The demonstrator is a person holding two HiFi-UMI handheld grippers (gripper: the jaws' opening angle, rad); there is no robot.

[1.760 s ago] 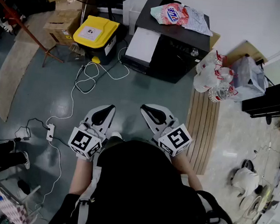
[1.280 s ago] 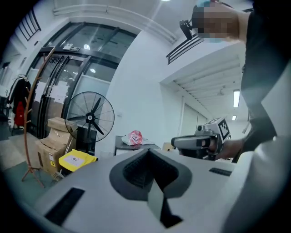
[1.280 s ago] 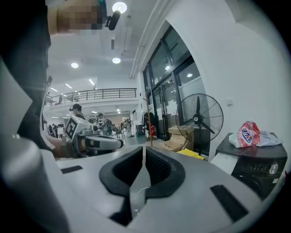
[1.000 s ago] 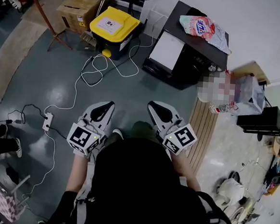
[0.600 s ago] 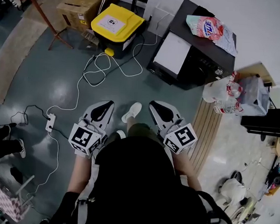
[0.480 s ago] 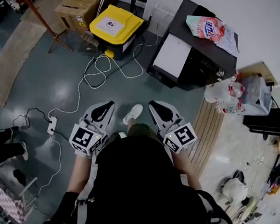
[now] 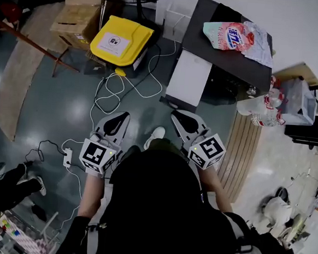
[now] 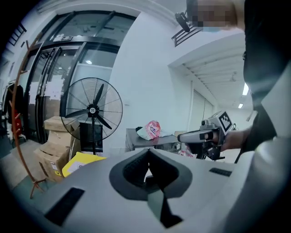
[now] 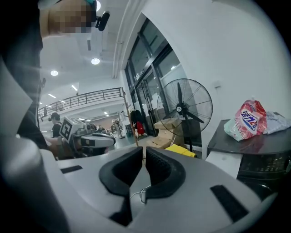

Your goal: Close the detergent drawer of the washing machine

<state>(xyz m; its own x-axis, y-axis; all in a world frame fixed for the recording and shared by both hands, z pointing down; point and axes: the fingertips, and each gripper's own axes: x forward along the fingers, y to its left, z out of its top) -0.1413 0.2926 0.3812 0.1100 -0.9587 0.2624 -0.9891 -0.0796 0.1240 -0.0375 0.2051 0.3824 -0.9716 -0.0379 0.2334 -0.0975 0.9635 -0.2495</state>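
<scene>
Head view: I'm nearing the black washing machine [image 7: 231, 50], far right, white detergent drawer [image 7: 189, 79] apparently jutting open. Left tool [image 7: 122, 116] clenched, right tool [image 7: 176, 116] barely ajar, both empty. Next: reach, push it in.

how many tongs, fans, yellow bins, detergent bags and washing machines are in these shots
tongs: 2, left tongs and right tongs
fan: 1
yellow-lidded bin: 1
detergent bag: 1
washing machine: 1
total: 6
</scene>
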